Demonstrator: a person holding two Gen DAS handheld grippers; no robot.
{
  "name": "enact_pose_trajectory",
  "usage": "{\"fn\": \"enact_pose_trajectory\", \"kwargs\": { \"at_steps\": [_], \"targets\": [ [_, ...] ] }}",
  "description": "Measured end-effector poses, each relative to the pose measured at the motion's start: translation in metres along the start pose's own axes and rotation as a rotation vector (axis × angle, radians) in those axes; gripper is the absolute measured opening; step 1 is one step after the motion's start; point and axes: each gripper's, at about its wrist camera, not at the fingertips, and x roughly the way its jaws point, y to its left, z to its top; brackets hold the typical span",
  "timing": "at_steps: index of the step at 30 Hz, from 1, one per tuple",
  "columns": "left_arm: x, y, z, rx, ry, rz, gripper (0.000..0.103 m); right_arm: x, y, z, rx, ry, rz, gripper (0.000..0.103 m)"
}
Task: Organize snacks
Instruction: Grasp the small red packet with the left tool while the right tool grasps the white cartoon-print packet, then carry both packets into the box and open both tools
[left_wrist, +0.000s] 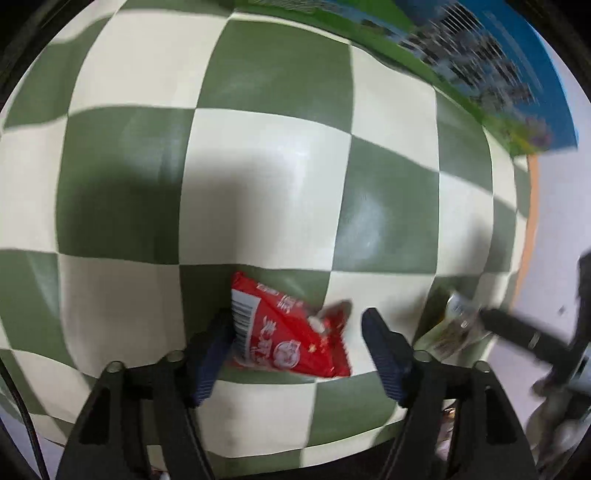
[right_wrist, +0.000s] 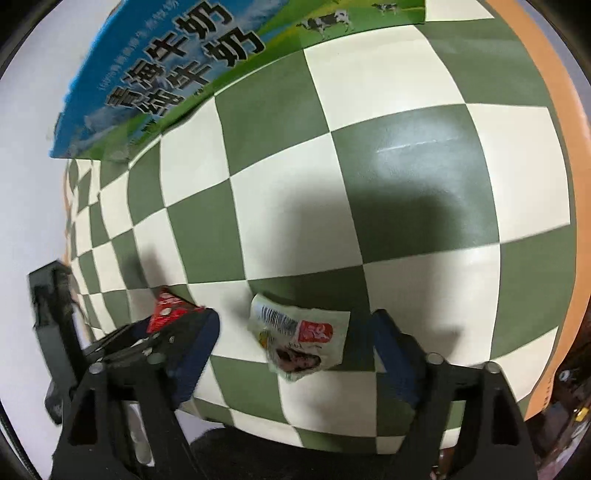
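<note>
A red snack packet (left_wrist: 288, 332) lies on the green-and-cream checked tabletop (left_wrist: 258, 166), between the fingers of my open left gripper (left_wrist: 295, 325). A pale green-and-white snack packet (right_wrist: 299, 339) lies between the fingers of my open right gripper (right_wrist: 291, 332). In the left wrist view the pale packet (left_wrist: 458, 325) shows blurred at the right, with the right gripper (left_wrist: 517, 332) over it. In the right wrist view the red packet (right_wrist: 168, 312) shows at the left behind the left gripper (right_wrist: 122, 339).
A blue and green milk carton box (right_wrist: 166, 66) stands at the far edge of the table; it also shows in the left wrist view (left_wrist: 480, 62). An orange table rim (right_wrist: 569, 184) runs along the right side. A white wall (right_wrist: 26, 184) lies beyond.
</note>
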Motion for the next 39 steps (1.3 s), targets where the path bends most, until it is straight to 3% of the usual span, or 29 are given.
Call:
{"fn": "enact_pose_trajectory", "kwargs": {
  "at_steps": [3, 9, 12, 14, 16, 23, 24, 31, 39],
  "targets": [
    [0.002, 0.008, 0.004, -0.055, 0.011, -0.037, 0.078, 0.001, -0.009, -0.008, 0.027, 0.021, 0.026, 0.086],
    [0.007, 0.018, 0.009, -0.078, 0.003, -0.025, 0.077, 0.018, -0.009, -0.020, 0.080, 0.032, 0.039, 0.086],
    [0.008, 0.009, 0.014, -0.068, -0.011, 0.024, 0.066, 0.018, -0.011, -0.019, 0.080, 0.016, 0.022, 0.084],
    [0.010, -0.002, 0.005, -0.050, -0.028, 0.074, 0.052, 0.020, -0.007, -0.019, 0.065, -0.001, -0.007, 0.065],
    [0.011, -0.014, -0.012, -0.032, -0.037, 0.097, 0.045, 0.020, -0.007, -0.020, 0.046, -0.014, -0.035, 0.056],
    [-0.002, -0.021, -0.023, -0.025, -0.063, 0.093, 0.042, 0.019, -0.003, -0.027, 0.011, -0.052, -0.042, 0.055],
    [-0.022, -0.020, -0.012, -0.027, -0.064, 0.083, 0.042, 0.017, -0.005, -0.027, 0.015, -0.054, -0.032, 0.054],
    [-0.070, -0.048, -0.010, 0.010, -0.113, 0.002, 0.042, -0.024, -0.015, -0.026, 0.018, -0.117, 0.028, 0.054],
    [-0.157, -0.111, 0.026, 0.147, -0.233, -0.090, 0.042, -0.124, -0.004, -0.008, -0.069, -0.266, 0.088, 0.054]
  ]
}}
